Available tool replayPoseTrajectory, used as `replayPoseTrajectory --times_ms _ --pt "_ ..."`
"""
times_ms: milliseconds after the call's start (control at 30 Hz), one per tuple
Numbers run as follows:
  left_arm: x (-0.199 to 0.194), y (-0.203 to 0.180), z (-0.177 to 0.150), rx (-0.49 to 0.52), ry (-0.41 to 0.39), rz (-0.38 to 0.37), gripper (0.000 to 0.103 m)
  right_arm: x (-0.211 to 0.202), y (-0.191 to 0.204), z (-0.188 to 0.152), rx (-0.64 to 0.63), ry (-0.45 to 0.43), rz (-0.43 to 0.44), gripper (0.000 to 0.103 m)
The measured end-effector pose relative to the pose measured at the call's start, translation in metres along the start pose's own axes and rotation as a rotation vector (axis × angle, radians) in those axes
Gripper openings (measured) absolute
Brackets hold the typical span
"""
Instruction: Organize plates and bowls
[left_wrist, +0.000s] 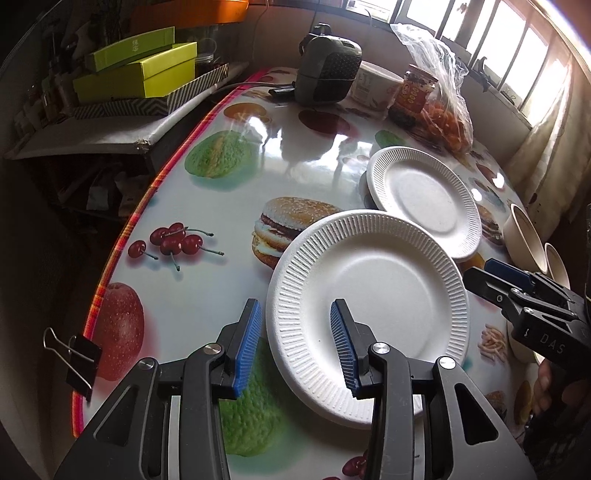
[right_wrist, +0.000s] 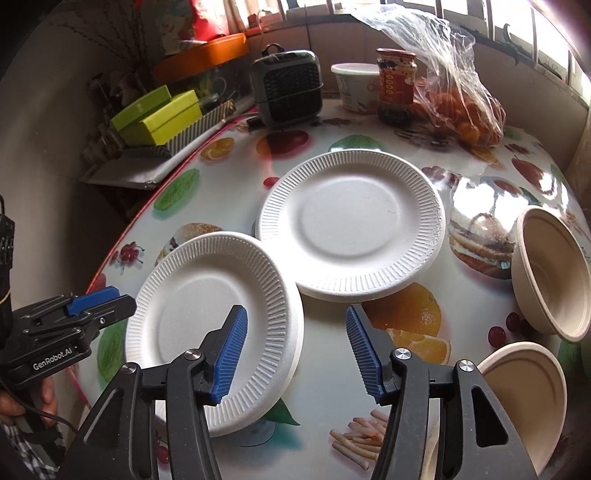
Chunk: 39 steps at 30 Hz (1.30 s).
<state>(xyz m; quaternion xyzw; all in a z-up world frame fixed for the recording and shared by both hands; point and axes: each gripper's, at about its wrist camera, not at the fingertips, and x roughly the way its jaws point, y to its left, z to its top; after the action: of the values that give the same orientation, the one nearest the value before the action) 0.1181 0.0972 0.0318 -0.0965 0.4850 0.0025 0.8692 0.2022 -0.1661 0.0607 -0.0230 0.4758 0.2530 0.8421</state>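
Observation:
Two white ribbed paper plates lie on the fruit-print table. The near plate (left_wrist: 373, 306) (right_wrist: 210, 325) overlaps the edge of the far plate (left_wrist: 424, 199) (right_wrist: 351, 221). My left gripper (left_wrist: 295, 347) is open, its jaws astride the near plate's left rim, one finger over the plate. It also shows in the right wrist view (right_wrist: 96, 299). My right gripper (right_wrist: 295, 354) is open and empty above the near plate's right rim; it shows in the left wrist view (left_wrist: 502, 277). Two beige bowls (right_wrist: 550, 269) (right_wrist: 524, 402) stand at the right (left_wrist: 524, 236).
At the table's back stand a dark small heater (right_wrist: 288, 88), a white tub (right_wrist: 354, 86), a jar (right_wrist: 397, 85) and a plastic bag of oranges (right_wrist: 461, 110). Green boxes (left_wrist: 136, 70) sit on a shelf left. A binder clip (left_wrist: 74, 358) grips the table edge.

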Motion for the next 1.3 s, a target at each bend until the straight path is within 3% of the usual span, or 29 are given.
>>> replayPoseTrajectory --times_ms 100,233,400,867,1300 --pt "-0.002 -0.006 0.007 0.024 -0.021 0.015 0.041 -0.005 -0.007 0.004 0.014 -0.017 -0.006 0.056" --pt "-0.002 -0.015 0.018 0.052 -0.046 0.017 0.048 -0.011 -0.018 0.011 0.034 -0.042 -0.021 0.062" --pt "0.002 -0.029 0.032 0.082 -0.05 0.009 0.048 -0.016 -0.032 0.019 0.053 -0.06 -0.043 0.065" --pt "0.027 -0.057 0.078 0.117 -0.008 -0.088 0.048 -0.015 -0.078 0.048 0.091 -0.055 -0.111 0.066" --pt "0.056 -0.059 0.119 0.086 0.029 -0.109 0.048 0.011 -0.106 0.08 0.102 0.006 -0.054 0.066"
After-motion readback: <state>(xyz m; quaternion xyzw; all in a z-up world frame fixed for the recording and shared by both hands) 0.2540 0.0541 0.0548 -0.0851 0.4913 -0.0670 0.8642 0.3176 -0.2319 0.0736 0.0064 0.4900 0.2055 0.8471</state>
